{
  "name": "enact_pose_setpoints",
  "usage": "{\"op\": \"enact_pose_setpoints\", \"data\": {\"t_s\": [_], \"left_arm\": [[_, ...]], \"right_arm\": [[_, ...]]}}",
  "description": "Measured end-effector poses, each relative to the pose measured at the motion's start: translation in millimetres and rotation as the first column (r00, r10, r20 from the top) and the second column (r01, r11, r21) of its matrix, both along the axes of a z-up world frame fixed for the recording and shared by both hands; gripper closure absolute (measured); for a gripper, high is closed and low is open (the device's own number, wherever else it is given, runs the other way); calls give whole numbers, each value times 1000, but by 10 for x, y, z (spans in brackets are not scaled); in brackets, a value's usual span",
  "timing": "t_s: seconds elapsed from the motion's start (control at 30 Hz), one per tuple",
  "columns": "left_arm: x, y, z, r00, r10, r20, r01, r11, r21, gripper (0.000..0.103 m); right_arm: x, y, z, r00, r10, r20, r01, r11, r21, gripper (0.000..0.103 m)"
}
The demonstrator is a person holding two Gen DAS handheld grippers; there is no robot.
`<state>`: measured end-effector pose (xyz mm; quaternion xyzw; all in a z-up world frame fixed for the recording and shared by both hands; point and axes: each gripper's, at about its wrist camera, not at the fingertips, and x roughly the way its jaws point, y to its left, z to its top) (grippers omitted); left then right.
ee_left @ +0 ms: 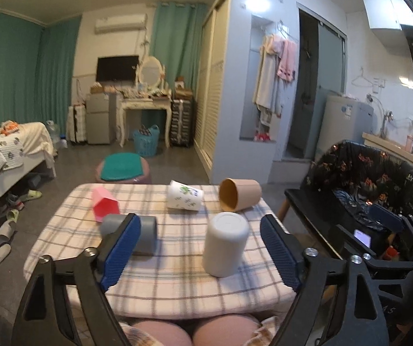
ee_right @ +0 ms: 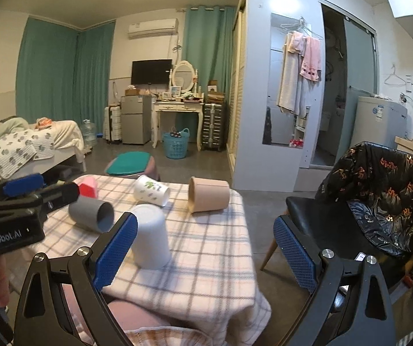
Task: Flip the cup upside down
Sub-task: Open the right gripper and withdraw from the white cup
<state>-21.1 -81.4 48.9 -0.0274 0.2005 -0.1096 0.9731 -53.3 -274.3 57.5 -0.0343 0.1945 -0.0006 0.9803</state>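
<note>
Lying sideways on the desk (ee_left: 177, 288), the grey cup (ee_left: 145, 235) looks light, rigid; grip its wall. Both grippers' fingers gape, empty.

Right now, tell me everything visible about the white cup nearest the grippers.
The white cup is plain, smooth and matte, probably plastic, with a rounded closed base facing up. It stands upside down, mouth on the plaid tablecloth, near the table's front. It leans slightly in the fisheye views. Nothing else touches it: the left gripper is open around it without contact, and the right gripper's finger passes in front of it in that view.
</note>
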Motion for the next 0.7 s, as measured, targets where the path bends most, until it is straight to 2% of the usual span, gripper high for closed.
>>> {"op": "enact_pose_setpoints", "data": {"t_s": [0.13, 0.2, 0.23, 0.43, 0.7], "left_arm": [[-118, 154, -105, 998, 48, 51, -49, 999, 9, 10], [-167, 217, -168, 995, 67, 70, -68, 998, 7, 7], [-180, 248, -206, 994, 80, 78, -80, 997, 6, 6], [-204, 405, -402, 992, 109, 57, -109, 994, 0, 5], [-280, 517, -429, 992, 116, 59, -114, 993, -26, 5]], "right_arm": [[-89, 96, -109, 1000, 24, 3, -24, 999, 25, 7], [-90, 104, -179, 1000, 24, -2, -24, 999, 48, 0], [-94, 105, -209, 1000, 24, 2, -24, 998, 60, 0], [-40, 151, -371, 999, 42, -10, -41, 996, 84, 0], [-40, 248, -406, 999, 52, -6, -52, 996, 69, 0]]}}
